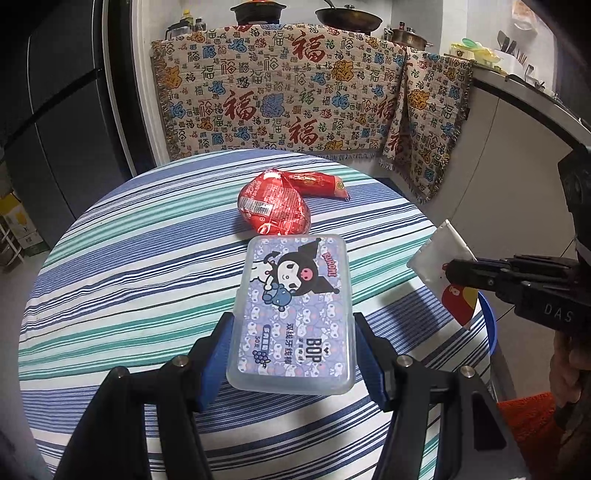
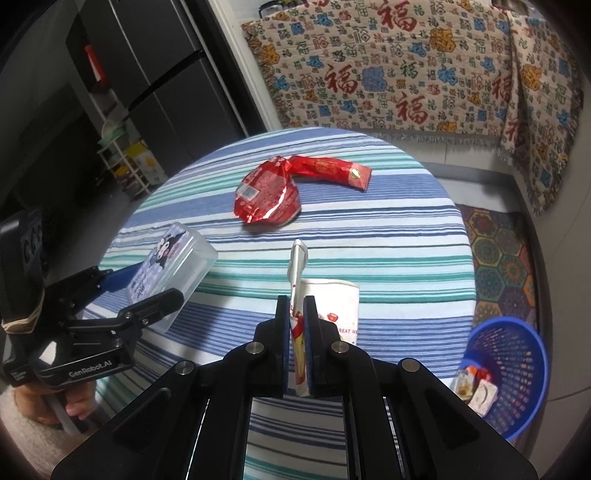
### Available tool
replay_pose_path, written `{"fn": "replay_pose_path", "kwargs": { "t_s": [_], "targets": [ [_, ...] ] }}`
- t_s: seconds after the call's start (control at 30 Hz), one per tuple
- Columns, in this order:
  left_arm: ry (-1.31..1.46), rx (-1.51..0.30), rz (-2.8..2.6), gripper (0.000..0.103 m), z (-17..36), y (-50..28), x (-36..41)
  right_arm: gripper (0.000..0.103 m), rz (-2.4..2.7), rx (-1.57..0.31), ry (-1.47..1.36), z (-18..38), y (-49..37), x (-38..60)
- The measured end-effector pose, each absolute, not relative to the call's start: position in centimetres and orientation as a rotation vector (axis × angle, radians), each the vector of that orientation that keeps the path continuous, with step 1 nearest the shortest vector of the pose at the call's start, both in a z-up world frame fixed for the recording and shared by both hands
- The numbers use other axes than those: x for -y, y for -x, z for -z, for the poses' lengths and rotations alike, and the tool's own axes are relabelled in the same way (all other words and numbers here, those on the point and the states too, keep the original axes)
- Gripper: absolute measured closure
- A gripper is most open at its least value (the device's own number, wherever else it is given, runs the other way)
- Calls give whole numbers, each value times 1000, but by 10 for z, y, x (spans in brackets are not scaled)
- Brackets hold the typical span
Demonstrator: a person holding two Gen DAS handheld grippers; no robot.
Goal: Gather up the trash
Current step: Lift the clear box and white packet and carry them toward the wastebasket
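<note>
While the left gripper [image 1: 293, 354] clamps the floss box [image 1: 293, 314], the right gripper [image 2: 295, 347], at 3 o'clock, pinches a white wrapper [image 2: 325, 314]; jaws pressed together.

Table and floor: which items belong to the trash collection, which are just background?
Job:
- floss box, in the left tool
- white wrapper, pinched in the right tool
- red wrappers lying on the table
- blue basket on the floor, some trash already inside

Background:
- patterned blanket
- pans
- fridge
- rug
</note>
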State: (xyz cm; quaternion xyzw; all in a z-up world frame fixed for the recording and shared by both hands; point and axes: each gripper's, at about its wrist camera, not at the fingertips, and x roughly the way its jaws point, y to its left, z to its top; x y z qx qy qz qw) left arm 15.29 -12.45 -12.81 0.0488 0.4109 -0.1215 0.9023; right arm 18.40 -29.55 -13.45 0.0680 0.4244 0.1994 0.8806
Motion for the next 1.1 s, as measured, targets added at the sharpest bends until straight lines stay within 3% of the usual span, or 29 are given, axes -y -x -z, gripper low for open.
{"fn": "replay_pose_path", "kwargs": {
  "t_s": [1.1],
  "targets": [
    [-113, -861, 269, 40, 135, -151, 154, 98, -430, -882, -156, 136, -180, 309]
  ]
}}
